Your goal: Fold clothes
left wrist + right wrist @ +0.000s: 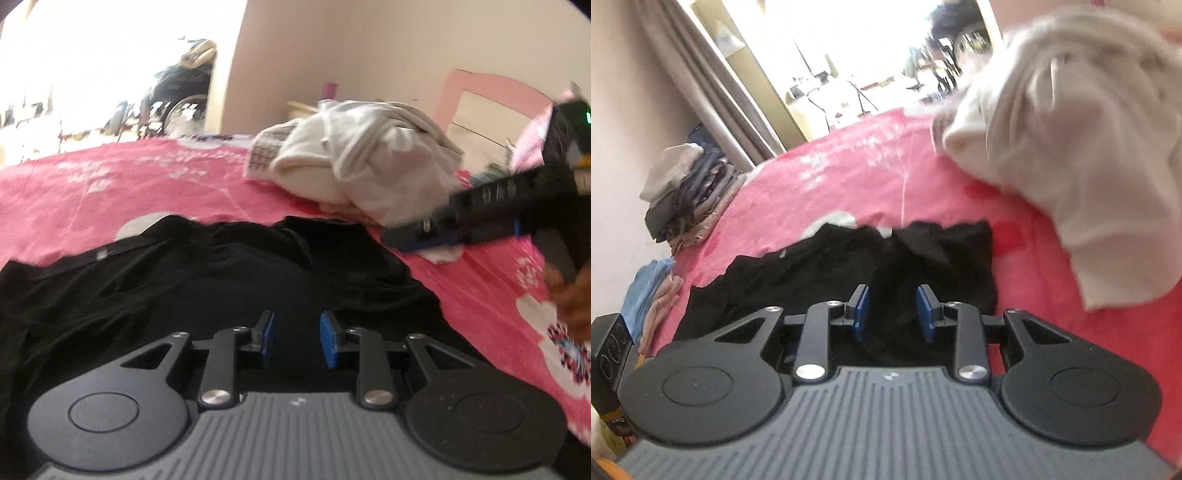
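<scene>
Black garment (207,280) lies spread, rumpled, on a pink bedsheet (110,184); far edge uneven, several folds across the middle. Same garment in the right wrist view (923,254), its right edge running straight.

Left gripper (297,338): jaws part open, blue pads apart with a gap between them, nothing held; it hangs over the near part of the black garment. Whether the fingertips touch the cloth cannot be told.

Right gripper (893,312): jaws part open, nothing between the pads, black garment beneath. In the left wrist view the right gripper (413,240) comes in from the right, blurred, tips just beside the foot of the white pile; a hand (569,299) shows at the frame's right edge.

Pile of white clothes (354,166), unfolded, sits on the sheet beyond the black garment, to its right; in the right wrist view it (1071,129) fills the upper right.

Sheet: pink with white flower print (554,354). Stack of folded clothes (687,192) at the far left edge of the bed, against the wall. Curtain (713,85) beside a bright, washed-out opening. Pink headboard (491,96) against a beige wall (369,44).
</scene>
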